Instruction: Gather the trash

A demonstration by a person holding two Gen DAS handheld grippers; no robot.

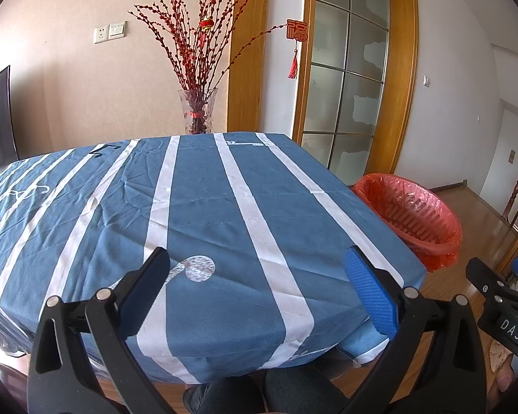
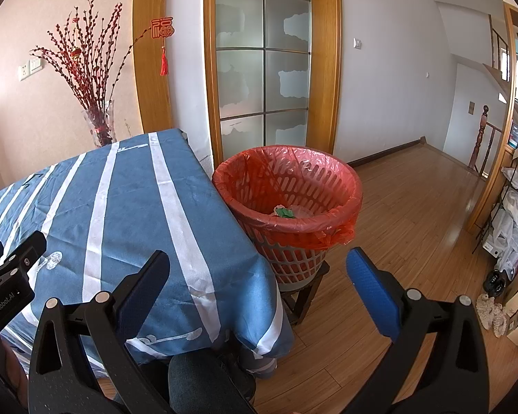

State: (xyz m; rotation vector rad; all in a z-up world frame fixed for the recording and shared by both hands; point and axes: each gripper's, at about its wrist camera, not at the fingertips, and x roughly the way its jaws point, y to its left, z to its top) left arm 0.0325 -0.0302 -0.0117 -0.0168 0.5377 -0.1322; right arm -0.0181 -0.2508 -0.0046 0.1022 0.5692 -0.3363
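Observation:
A red slatted waste basket (image 2: 286, 186) lined with a red plastic bag stands on a low wooden stand at the table's right side; it shows in the left wrist view too as the basket (image 1: 414, 214). Some trash (image 2: 288, 212), green and whitish, lies in its bottom. My left gripper (image 1: 257, 276) hangs open above the near edge of the blue striped tablecloth (image 1: 207, 207), with nothing between its fingers. My right gripper (image 2: 257, 276) is open too, over the table's near right corner, short of the basket. No loose trash shows on the cloth.
A glass vase of red branches (image 1: 198, 114) stands at the table's far edge by the wall. A frosted glass door (image 2: 262, 62) is behind the basket. Wood floor (image 2: 414, 207) stretches right toward shelves with bags (image 2: 514, 217). A person's knees (image 2: 203, 379) are below the table edge.

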